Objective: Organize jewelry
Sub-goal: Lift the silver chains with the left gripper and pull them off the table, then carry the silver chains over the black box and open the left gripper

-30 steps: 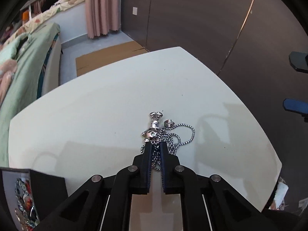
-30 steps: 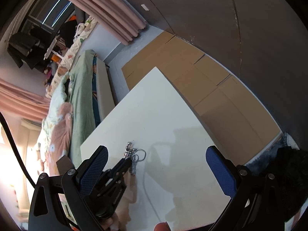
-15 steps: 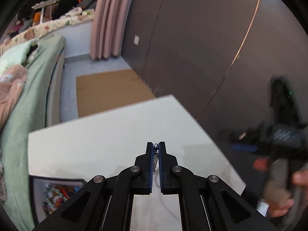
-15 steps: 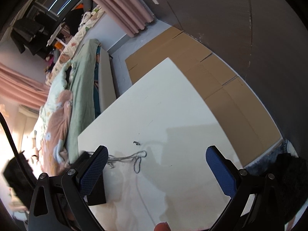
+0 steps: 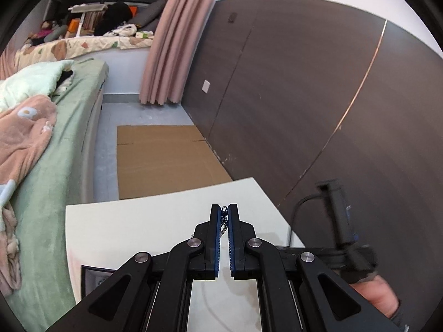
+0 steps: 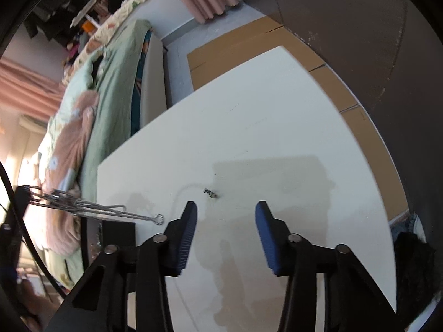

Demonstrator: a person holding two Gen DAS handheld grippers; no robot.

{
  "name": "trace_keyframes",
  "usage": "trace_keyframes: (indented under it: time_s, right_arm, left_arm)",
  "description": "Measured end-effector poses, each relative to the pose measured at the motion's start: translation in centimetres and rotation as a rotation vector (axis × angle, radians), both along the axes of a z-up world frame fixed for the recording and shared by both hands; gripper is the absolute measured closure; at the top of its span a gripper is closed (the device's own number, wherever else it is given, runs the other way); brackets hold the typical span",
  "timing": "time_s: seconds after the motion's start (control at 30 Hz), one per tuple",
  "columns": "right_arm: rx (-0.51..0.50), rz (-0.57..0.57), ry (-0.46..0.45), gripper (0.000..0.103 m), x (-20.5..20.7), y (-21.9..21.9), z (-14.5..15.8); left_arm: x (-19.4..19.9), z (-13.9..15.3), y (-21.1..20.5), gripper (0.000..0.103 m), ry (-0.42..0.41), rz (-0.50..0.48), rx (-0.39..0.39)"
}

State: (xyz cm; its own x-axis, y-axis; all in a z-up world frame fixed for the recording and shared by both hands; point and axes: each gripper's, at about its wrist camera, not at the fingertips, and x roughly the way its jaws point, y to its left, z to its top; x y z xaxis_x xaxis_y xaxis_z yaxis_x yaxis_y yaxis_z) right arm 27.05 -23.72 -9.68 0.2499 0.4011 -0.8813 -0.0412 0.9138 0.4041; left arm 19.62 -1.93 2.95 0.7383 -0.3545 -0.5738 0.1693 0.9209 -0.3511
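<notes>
My left gripper (image 5: 224, 210) is shut on a silver chain necklace (image 5: 223, 227), which hangs between the pads, lifted above the white table (image 5: 155, 215). In the right wrist view the chain (image 6: 91, 207) hangs stretched in the air at the left, over a black jewelry box (image 6: 116, 232). My right gripper (image 6: 225, 210) is open and empty, low over the table. A small silver charm (image 6: 209, 192) lies on the table just ahead of it.
The black box also shows at the lower left of the left wrist view (image 5: 94, 275). A bed with green and pink bedding (image 5: 41, 127) runs along the table's left. Cardboard (image 5: 163, 157) covers the floor beyond. A dark wall panel (image 5: 304, 96) stands at the right.
My left gripper lifted the chain off the table and carried it up and left toward the box. A small charm stayed on the table. My right gripper closed partway and came lower.
</notes>
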Motion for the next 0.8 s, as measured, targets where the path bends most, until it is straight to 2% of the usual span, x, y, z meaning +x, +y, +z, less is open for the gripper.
trace_keyframes:
  time_s: [0.23, 0.4, 0.53, 0.67, 0.8]
  right_arm:
    - [-0.051, 0.049, -0.014, 0.064, 0.8, 2.9, -0.9]
    - [-0.097, 0.066, -0.016, 0.077, 1.3, 3.7, -1.5]
    - [-0.172, 0.083, -0.017, 0.081, 1.3, 4.4, -2.1]
    - [-0.206, 0.120, -0.044, 0.096, 1.2, 5.0, -2.0]
    - [-0.183, 0.118, -0.040, 0.097, 1.0, 4.3, -1.7]
  left_arm:
    - [-0.5, 1.3, 1.9, 0.099, -0.028, 0.021, -0.051]
    - [-1.1, 2.5, 2.9, 0.099, -0.062, 0.040, -0.075]
    - [-1.9, 3.3, 3.4, 0.099, -0.086, 0.048, -0.084]
    - [-2.5, 4.2, 3.6, 0.099, -0.112, 0.056, -0.092]
    - [-3.2, 5.5, 4.0, 0.099, -0.141, 0.057, -0.104]
